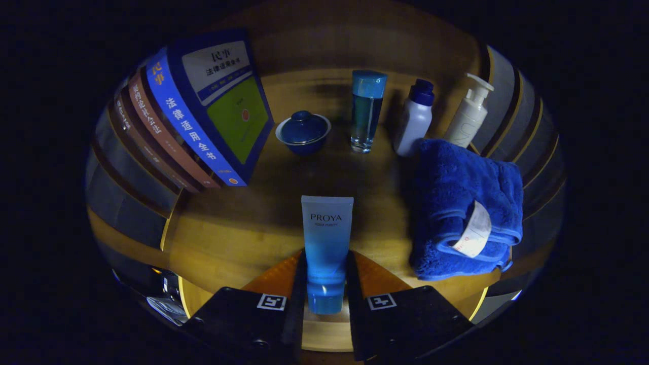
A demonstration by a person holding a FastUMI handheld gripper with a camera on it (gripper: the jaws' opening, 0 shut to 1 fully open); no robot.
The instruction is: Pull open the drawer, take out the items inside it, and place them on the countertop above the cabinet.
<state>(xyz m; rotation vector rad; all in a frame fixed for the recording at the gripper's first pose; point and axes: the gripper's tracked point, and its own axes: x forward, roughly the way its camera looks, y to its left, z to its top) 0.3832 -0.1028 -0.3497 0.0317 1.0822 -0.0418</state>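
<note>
Gripper view: at lower centre the jaws are clenched on a blue-and-white plastic cosmetic tube [326, 248], held upright over the wooden table [228, 238] beside a folded blue towel [464, 203], so this item seems out of the drawer and awaits setting down.

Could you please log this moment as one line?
gripper: shut on blue tube | over countertop | blue towel beside

Camera rides the gripper [327, 284], looking forward along its fingers, tilted down. Sits close above the countertop [228, 238]. Books [192, 116] stand beyond, left.
</note>
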